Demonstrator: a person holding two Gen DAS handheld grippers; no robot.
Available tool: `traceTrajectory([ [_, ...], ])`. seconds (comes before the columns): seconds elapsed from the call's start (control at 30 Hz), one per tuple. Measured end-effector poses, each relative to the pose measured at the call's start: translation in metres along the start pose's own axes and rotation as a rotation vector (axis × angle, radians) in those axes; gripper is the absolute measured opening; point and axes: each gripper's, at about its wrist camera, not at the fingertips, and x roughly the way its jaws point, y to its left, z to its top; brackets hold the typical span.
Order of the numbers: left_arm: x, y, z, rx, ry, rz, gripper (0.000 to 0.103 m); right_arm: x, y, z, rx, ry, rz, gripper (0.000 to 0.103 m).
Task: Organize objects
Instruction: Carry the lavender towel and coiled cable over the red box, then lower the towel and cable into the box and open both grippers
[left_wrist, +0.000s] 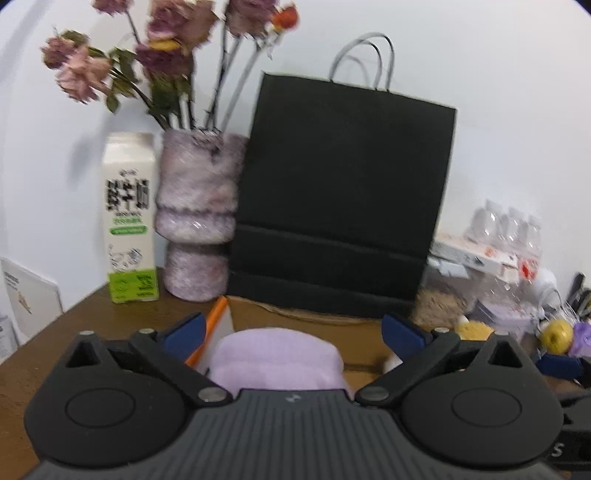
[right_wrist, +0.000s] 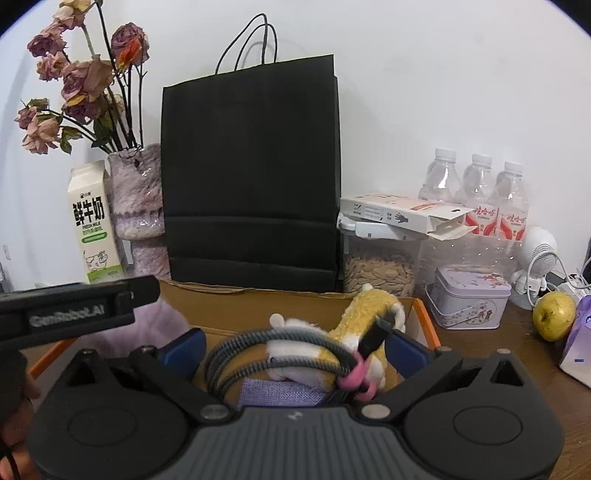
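Observation:
An open cardboard box (right_wrist: 295, 299) with orange flaps sits on the brown table, in front of a black paper bag. In the left wrist view my left gripper (left_wrist: 291, 334) is open above a folded lilac cloth (left_wrist: 277, 363) that lies in the box, and its blue pads are clear of the cloth. My right gripper (right_wrist: 295, 347) is open too. Between its pads lie a coiled grey cable (right_wrist: 258, 345) with a pink tie, a yellow and white plush toy (right_wrist: 365, 310) and a purple fabric piece (right_wrist: 280, 393). The left gripper's black body (right_wrist: 74, 310) shows at the left.
Behind the box stand a black paper bag (right_wrist: 251, 177), a vase of dried roses (right_wrist: 136, 206) and a milk carton (right_wrist: 92, 225). To the right are a seed jar (right_wrist: 380, 273), a tin (right_wrist: 469, 299), water bottles (right_wrist: 476, 192), an apple (right_wrist: 554, 315) and a small white fan (right_wrist: 539, 254).

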Motion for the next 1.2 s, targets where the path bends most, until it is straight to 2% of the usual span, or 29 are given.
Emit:
traceTrajectory([
  [0.57,-0.015,0.004,-0.003,-0.020,-0.045,0.004,0.103,-0.015,0.001,0.003,-0.006,-0.030,-0.013,0.103],
  [1.0,-0.066,0.020,-0.021,-0.004,-0.082,-0.010,0.103,-0.062,0.007,-0.014,-0.045,-0.080,-0.020,0.103],
  [1.2,-0.094,0.025,-0.037,0.002,-0.062,-0.011,0.103,-0.095,0.010,-0.032,-0.054,-0.116,-0.009,0.103],
])
